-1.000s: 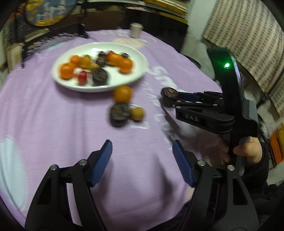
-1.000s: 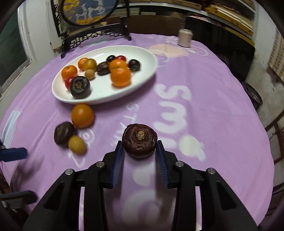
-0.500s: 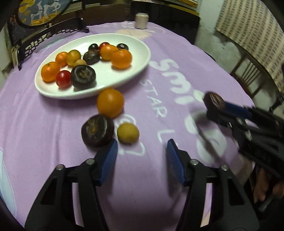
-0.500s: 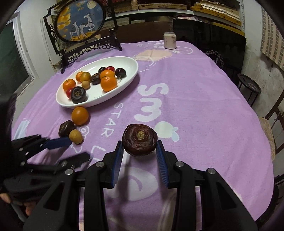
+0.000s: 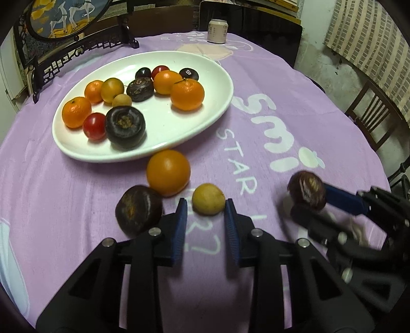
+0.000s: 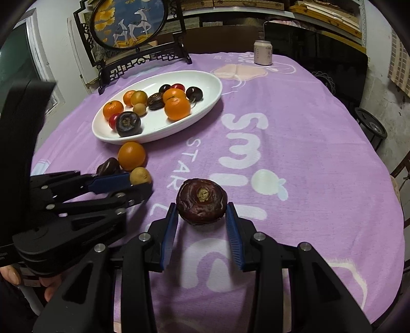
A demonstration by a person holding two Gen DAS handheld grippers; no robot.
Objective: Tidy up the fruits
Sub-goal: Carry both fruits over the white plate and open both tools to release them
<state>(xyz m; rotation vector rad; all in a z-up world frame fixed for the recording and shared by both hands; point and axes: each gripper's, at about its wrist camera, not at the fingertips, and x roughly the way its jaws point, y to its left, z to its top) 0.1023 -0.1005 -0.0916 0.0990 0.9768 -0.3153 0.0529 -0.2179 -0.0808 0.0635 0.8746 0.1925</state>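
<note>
A small yellow fruit (image 5: 208,198) lies on the purple cloth between the blue fingertips of my left gripper (image 5: 205,202). Its jaws are closing; the right pad is at the fruit and a thin gap shows on the left. A dark fruit (image 5: 138,210) and an orange (image 5: 167,171) lie just beside it. My right gripper (image 6: 201,210) is shut on a wrinkled dark brown fruit (image 6: 201,202), held above the cloth. In the left wrist view that fruit (image 5: 306,190) shows at the right. The white oval plate (image 5: 205,123) behind holds several oranges, dark fruits and red ones.
A drink can (image 5: 217,30) stands at the far edge of the round table. An ornamental framed picture on a black stand (image 6: 130,23) rises behind the plate. A wooden chair (image 5: 371,115) is past the right edge. Part of a hand (image 6: 10,276) shows at lower left.
My left gripper came forward to the loose fruits, and its jaws narrowed from wide apart to either side of the yellow fruit. The right gripper kept its hold on the dark fruit.
</note>
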